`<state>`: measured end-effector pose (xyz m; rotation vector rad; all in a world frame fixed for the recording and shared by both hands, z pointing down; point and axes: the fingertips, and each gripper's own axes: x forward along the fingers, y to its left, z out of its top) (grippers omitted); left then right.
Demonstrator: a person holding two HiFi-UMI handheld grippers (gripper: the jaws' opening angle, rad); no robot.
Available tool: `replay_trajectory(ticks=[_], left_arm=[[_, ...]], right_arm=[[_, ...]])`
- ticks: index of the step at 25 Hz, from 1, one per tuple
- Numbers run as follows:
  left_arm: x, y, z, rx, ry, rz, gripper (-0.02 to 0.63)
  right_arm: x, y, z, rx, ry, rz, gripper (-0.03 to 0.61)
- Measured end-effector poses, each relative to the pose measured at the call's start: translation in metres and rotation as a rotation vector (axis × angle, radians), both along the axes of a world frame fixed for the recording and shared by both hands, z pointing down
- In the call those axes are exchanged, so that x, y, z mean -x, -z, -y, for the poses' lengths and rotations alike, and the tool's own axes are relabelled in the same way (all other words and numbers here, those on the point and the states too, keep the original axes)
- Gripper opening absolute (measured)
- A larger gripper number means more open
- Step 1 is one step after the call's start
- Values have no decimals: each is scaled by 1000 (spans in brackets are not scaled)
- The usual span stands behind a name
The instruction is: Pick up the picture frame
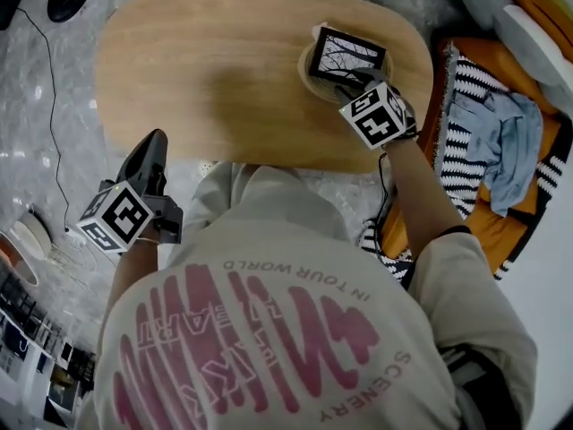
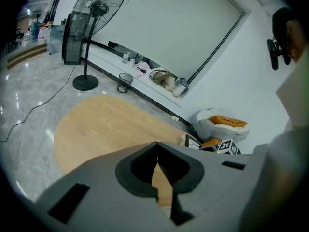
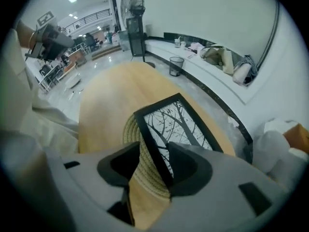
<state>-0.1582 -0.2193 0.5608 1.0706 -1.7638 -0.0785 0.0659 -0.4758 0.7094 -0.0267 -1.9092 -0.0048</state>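
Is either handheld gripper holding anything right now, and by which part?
Nothing is held. The right gripper is open, its jaws either side of the near edge of the picture frame; the left gripper is shut and empty.

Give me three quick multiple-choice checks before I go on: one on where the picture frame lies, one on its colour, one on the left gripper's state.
1. Where does the picture frame lie?
A. On the floor
B. On the woven mat on the table
C. On the striped cloth

2. What colour is the frame's border?
A. White
B. Red
C. Black

3. How do the jaws of the left gripper stand?
A. Together, with nothing between them
B. Closed on the frame
C. Wide apart

Answers:
1 B: in the head view the mat's rim shows under the frame, on the wooden top.
2 C: the border is black in both the head view and the right gripper view.
3 A: the left gripper view shows the tips meeting, well away from the frame.
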Motion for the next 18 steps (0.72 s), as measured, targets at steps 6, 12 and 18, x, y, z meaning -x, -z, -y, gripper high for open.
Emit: replay_trajectory(ticks=[6, 12, 18], left_arm=[[-1, 3, -13, 14, 14, 11, 3], [1, 5, -22, 8, 20, 21, 4], [7, 12, -36, -9, 31, 36, 3]], right_arm=[[0, -11, 4, -106, 131, -55, 152], [-3, -16, 2, -257, 235, -64, 138], [-3, -15, -2, -363, 251, -105, 92]])
